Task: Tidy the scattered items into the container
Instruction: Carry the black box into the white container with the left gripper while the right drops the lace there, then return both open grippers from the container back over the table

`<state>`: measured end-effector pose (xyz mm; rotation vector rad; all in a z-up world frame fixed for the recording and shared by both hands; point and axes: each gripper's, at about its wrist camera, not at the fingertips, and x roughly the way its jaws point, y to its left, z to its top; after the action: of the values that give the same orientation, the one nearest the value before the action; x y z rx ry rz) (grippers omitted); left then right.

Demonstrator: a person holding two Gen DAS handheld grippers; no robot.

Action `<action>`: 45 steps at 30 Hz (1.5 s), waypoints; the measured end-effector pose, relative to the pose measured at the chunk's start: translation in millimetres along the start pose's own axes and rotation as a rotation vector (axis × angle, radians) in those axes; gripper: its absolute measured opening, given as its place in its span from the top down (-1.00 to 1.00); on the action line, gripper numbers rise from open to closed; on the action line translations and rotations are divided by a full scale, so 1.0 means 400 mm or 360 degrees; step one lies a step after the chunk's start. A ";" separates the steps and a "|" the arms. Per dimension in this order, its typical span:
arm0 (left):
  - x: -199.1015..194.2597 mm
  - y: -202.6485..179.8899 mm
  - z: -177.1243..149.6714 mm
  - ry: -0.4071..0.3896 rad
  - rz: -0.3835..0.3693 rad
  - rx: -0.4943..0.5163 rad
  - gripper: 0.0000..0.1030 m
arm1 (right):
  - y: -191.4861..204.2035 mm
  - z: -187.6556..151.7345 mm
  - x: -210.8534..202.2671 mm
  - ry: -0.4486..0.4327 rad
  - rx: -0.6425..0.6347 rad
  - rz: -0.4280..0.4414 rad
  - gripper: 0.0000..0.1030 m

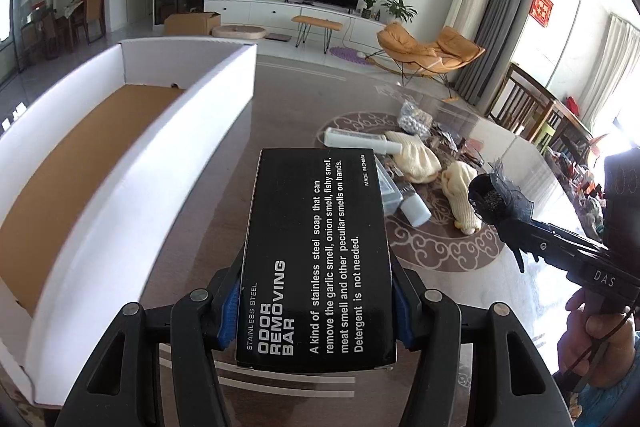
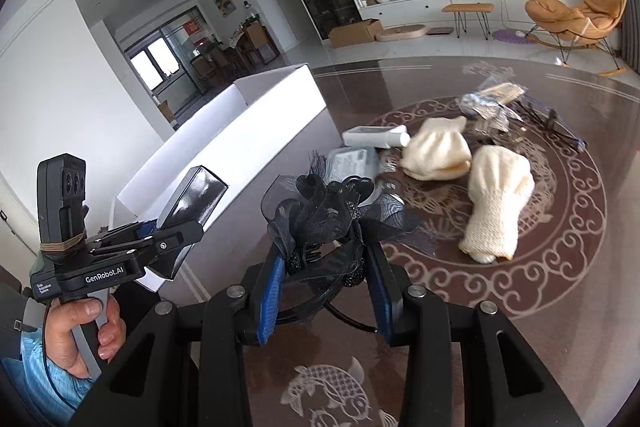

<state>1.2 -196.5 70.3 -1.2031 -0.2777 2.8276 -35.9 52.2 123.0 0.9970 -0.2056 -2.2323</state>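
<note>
The white cardboard box [image 1: 132, 163] looks empty, its brown floor bare. The left gripper [image 1: 316, 307] has its fingers clamped on a black odor-removing-bar carton [image 1: 316, 259] beside it; the right gripper [image 2: 326, 287] is clamped on a black hair clip [image 2: 324, 215]. Cream gloves [image 2: 496, 199], bottles [image 1: 360, 141] and foil packets [image 1: 416, 119] remain on the tabletop [image 2: 440, 347]; the tidying is judged barely begun.

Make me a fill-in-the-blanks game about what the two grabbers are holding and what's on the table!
1. The left gripper holds a black ____ labelled odor removing bar.
2. The right gripper holds a black frilly hair ____.
3. The white container has a ____ cardboard floor.
4. Two cream ____ lie on the table.

Missing words: box; clip; brown; gloves
</note>
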 end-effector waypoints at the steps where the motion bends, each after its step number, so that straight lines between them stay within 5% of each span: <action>1: -0.024 0.050 0.020 -0.0024 0.0038 -0.0039 -0.13 | 0.049 0.039 0.029 -0.0004 -0.0044 0.0049 0.24; 7: -0.062 0.357 0.115 0.0000 0.0354 -0.0258 -0.13 | 0.376 0.236 0.265 -0.0004 -0.0335 0.0260 0.24; 12: -0.017 0.513 0.142 0.0109 0.0500 -0.0392 -0.13 | 0.551 0.315 0.506 0.0122 -0.0508 0.0236 0.24; 17: 0.059 0.581 0.116 0.0301 0.0584 -0.0490 -0.19 | 0.588 0.302 0.676 0.0347 -0.0479 0.0125 0.16; 18: 0.063 0.584 0.111 0.0311 0.0601 -0.0484 -0.30 | 0.588 0.296 0.692 0.0388 -0.0476 0.0113 -0.08; 20: 0.059 0.580 0.104 0.0309 0.0626 -0.0470 -0.46 | 0.586 0.288 0.690 0.0382 -0.0475 0.0115 -0.28; 23: 0.017 0.534 0.100 0.0217 0.0655 -0.0419 -0.46 | 0.566 0.277 0.622 0.0281 -0.0485 0.0152 -0.29; 28: -0.065 0.358 0.104 0.0034 0.0528 -0.0233 -0.55 | 0.441 0.218 0.413 0.0029 -0.0458 0.0136 -0.29; 31: -0.078 0.197 0.083 -0.0040 0.0366 -0.0075 -1.00 | 0.294 0.126 0.275 -0.0065 -0.0440 -0.0088 -0.29; 32: -0.066 0.144 0.069 -0.0051 0.0313 -0.0024 -1.00 | 0.235 0.087 0.230 -0.0085 -0.0417 -0.0194 -0.29; 39: 0.180 -0.187 -0.090 0.0141 -0.0037 0.0197 -1.00 | -0.185 -0.175 -0.008 0.0077 -0.0017 -0.0833 -0.29; 45: 0.298 -0.312 -0.164 0.0216 -0.0029 0.0299 -1.00 | -0.339 -0.272 -0.147 0.0069 0.0215 -0.0985 -0.29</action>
<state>-36.8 -50.2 -35.3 -1.3339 -0.0155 2.6688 -0.8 206.0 29.6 1.3146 -0.0254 -2.7735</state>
